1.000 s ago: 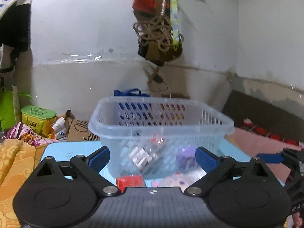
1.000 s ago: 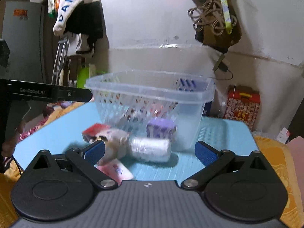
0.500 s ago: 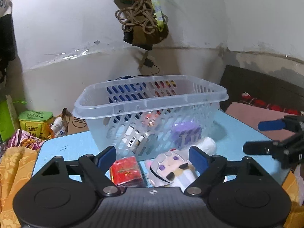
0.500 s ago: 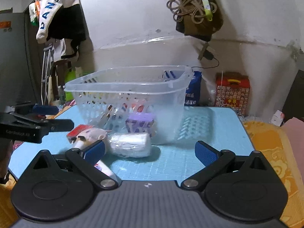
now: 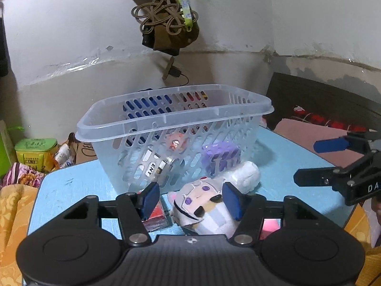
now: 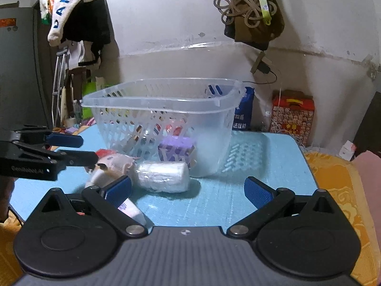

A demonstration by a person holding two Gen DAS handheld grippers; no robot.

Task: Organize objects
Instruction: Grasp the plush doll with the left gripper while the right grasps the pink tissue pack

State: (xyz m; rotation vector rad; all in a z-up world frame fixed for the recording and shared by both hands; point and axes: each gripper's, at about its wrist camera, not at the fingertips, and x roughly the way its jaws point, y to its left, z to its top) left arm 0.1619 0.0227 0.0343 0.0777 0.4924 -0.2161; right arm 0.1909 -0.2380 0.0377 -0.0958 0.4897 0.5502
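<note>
A clear plastic basket stands on the blue table with a few small items inside. In front of it lie a white plush toy, a wrapped white roll, a purple box and a red box. My left gripper is open, its pads on either side of the plush toy's head. My right gripper is open and empty above the table, near the white roll and the basket. The left gripper also shows in the right wrist view.
A pink packet lies by my right gripper's left finger. A red gift box and a blue bag stand behind the table. Orange cloth lies on the right, a green tin on the left. Bags hang on the wall.
My left gripper has moved down and closer to the plush toy, and its jaws have narrowed around it. The right gripper has shifted slightly and stayed open.
</note>
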